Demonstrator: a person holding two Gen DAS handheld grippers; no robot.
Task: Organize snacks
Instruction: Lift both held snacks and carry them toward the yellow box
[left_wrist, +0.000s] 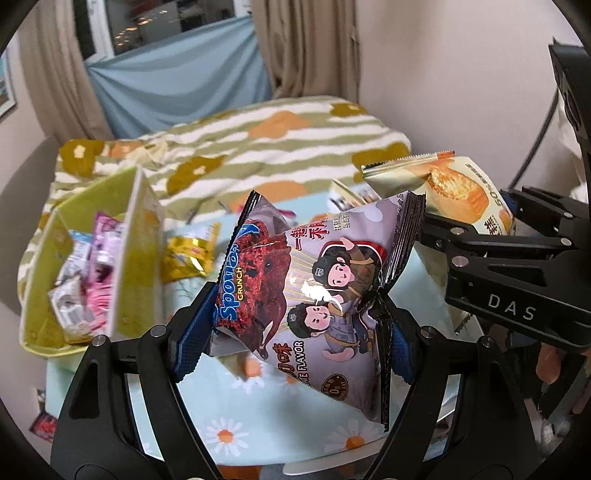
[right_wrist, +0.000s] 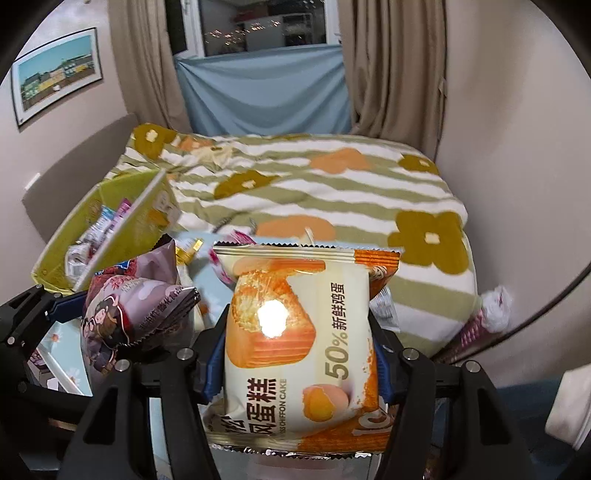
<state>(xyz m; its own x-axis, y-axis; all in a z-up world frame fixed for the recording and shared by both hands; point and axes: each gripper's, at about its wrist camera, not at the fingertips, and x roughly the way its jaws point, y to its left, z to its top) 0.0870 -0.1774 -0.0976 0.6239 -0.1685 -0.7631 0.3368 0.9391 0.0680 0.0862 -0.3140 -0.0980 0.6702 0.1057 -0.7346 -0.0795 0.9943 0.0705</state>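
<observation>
Left gripper (left_wrist: 295, 325) pinches purple packets (left_wrist: 317, 295); right gripper (right_wrist: 295, 362) clamps cake bag (right_wrist: 299, 350) (pads hidden).

A lilac cartoon-printed snack bag (left_wrist: 325, 295) and cream-and-orange cake packet (right_wrist: 299, 343) are showing against a green-striped, flower-patterned blanket (right_wrist: 332, 184).

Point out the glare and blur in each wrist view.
Right wrist view: a white glare spot burns out the print on the chiffon cake packet; the striped blanket is smeared. Left wrist view: a smaller glint on the purple snack bag; the green box looks blurred; both views bend at the edges.
</observation>
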